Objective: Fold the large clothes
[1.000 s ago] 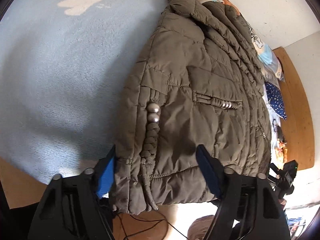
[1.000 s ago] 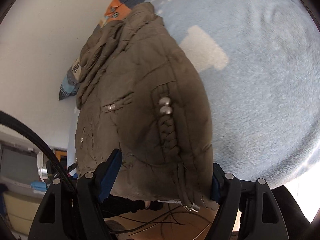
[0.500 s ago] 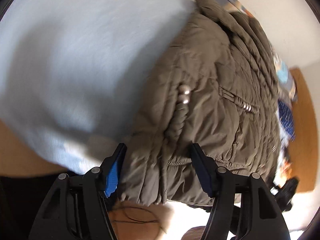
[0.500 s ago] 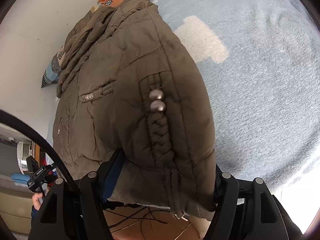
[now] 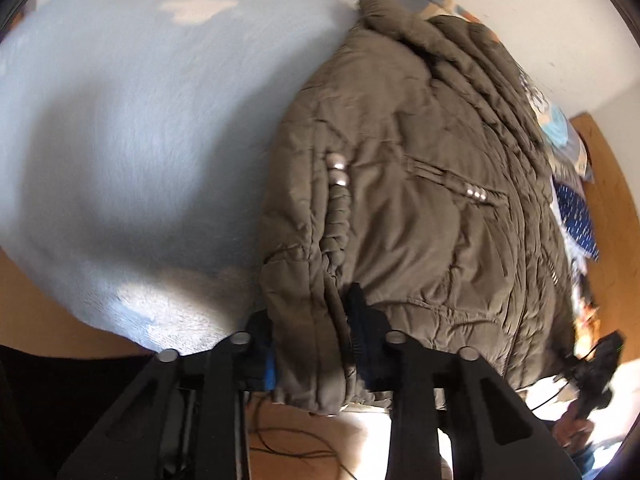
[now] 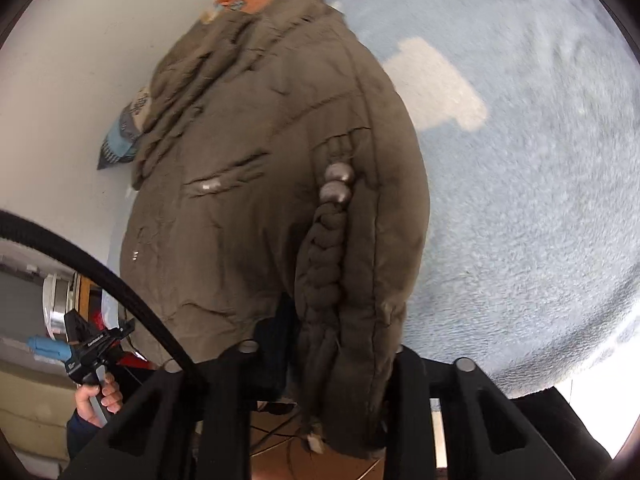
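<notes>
Blue blanket underlies the jacket, both grippers clamping its hem; only right view shows a hand.

A bed covered by a pale blue fleece blanket carried an olive quilted jacket, with patterned pillows beside the wall.

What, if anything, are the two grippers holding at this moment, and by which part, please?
Both hold the olive padded jacket by its near hem edge: left gripper and right gripper each pinch a cuff beside the braided trim.
</notes>
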### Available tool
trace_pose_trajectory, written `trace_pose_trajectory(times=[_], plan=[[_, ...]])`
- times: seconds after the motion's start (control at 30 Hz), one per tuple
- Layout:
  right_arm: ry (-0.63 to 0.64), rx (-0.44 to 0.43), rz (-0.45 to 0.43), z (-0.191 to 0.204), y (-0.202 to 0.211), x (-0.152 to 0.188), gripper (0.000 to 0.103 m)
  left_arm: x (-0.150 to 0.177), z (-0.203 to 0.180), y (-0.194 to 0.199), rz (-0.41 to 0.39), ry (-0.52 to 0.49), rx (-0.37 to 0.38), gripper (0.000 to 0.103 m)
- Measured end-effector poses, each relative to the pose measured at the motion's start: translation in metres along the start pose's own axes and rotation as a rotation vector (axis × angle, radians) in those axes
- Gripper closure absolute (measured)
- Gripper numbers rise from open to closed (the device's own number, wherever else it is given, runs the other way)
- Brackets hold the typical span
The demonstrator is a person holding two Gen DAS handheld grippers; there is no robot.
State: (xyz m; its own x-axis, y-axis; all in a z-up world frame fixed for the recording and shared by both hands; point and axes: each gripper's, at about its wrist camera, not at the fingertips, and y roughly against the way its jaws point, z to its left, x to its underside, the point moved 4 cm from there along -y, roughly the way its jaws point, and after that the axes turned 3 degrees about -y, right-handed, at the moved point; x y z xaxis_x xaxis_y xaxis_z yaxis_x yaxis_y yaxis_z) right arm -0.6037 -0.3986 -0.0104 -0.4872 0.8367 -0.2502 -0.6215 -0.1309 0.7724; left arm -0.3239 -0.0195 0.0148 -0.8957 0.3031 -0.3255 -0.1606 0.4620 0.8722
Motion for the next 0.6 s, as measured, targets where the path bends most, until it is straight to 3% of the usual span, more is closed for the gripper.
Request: trace_pose_trajectory(times=[0.33, 0.6], plan=[[0.067, 0.075, -0.018, 0.002, -0.008, 0.003, 0.078, 0.0, -0.009, -0.009, -0.028, -0.065, -0.088, 0.076], [-0.016, 0.057, 0.005, -0.008, -0.014, 0.001, 0.073, -0.002, -0.006, -0.006, -0.044, -0.038, -0.061, 0.077]])
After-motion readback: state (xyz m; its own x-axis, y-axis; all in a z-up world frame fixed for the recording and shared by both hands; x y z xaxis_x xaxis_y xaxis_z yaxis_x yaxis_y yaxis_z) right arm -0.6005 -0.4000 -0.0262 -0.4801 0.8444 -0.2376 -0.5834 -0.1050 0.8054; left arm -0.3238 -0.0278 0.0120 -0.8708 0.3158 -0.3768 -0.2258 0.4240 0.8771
